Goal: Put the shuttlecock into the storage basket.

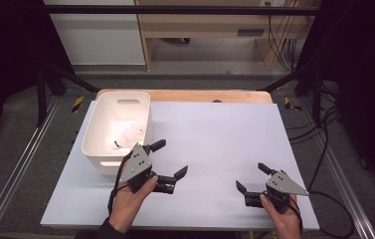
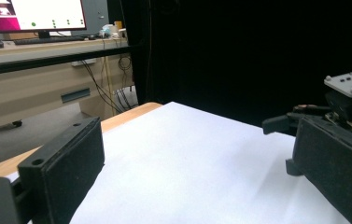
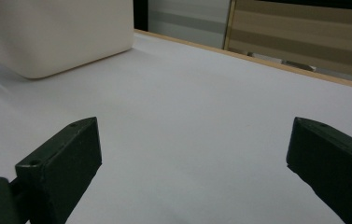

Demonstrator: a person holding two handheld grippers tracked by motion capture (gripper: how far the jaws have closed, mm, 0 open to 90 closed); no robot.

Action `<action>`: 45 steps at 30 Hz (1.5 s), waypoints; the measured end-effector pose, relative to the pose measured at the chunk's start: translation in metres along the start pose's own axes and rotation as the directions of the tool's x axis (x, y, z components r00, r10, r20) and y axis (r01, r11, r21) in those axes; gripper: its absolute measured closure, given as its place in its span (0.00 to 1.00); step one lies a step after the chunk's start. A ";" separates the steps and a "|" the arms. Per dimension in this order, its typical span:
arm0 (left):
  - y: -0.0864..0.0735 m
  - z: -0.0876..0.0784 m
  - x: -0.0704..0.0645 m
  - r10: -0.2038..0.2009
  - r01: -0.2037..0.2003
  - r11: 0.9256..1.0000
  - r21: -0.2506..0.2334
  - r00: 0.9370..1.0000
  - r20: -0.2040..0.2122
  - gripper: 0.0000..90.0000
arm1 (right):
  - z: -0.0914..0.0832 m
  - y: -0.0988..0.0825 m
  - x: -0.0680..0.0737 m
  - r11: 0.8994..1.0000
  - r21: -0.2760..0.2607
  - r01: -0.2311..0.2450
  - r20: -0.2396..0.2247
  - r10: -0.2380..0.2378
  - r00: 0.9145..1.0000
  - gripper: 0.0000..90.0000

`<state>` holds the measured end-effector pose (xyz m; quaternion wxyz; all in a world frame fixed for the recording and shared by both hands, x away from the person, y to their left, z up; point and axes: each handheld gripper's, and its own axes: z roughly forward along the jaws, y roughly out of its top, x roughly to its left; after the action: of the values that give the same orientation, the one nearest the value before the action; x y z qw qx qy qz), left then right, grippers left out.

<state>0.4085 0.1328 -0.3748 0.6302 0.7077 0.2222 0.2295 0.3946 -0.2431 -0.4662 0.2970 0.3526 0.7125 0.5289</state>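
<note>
A white plastic bin (image 1: 106,144) stands at the left of the white table top (image 1: 215,134), with a small clear packet (image 1: 128,135) lying inside it. My left gripper (image 1: 170,159) is held just right of the bin's near corner, open, with nothing between its jaws. In the left gripper view the left gripper (image 2: 197,163) points across bare white surface toward the right gripper (image 2: 346,100). My right gripper (image 1: 252,178) sits low near the front right, open and empty. In the right gripper view the right gripper (image 3: 192,163) faces the bin (image 3: 57,32) from a distance.
A wooden board edge (image 1: 185,94) runs along the back of the white top. Cables (image 1: 324,149) trail off the right side. Metal rails (image 1: 21,164) flank the table. A desk with a monitor (image 2: 38,14) stands beyond.
</note>
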 end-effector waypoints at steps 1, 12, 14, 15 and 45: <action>-0.003 -0.003 0.000 -0.007 0.007 1.000 0.000 1.000 -0.002 0.03 | 0.000 0.000 0.000 1.000 0.000 0.000 0.000 0.000 1.000 0.04; -0.032 -0.039 -0.007 -0.028 0.028 1.000 -0.011 0.999 -0.033 0.03 | 0.000 0.000 0.000 1.000 0.002 0.004 -0.001 -0.004 1.000 0.04; -0.035 -0.047 -0.008 -0.027 0.027 0.999 -0.020 0.999 -0.033 0.03 | 0.000 0.000 0.000 1.000 0.001 0.004 -0.001 -0.004 1.000 0.04; -0.036 -0.050 -0.009 -0.025 0.025 1.000 -0.019 0.999 -0.037 0.04 | 0.000 0.000 0.000 1.000 0.002 0.004 -0.001 -0.004 1.000 0.04; -0.086 -0.117 0.034 -0.085 0.080 0.996 -0.034 0.979 -0.185 0.05 | 0.001 -0.001 0.001 1.000 0.001 0.029 -0.003 -0.029 1.000 0.04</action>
<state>0.3623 0.2554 -0.4472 0.6247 0.6650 0.3064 0.2712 0.3945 -0.2421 -0.4675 0.3035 0.3415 0.7184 0.5246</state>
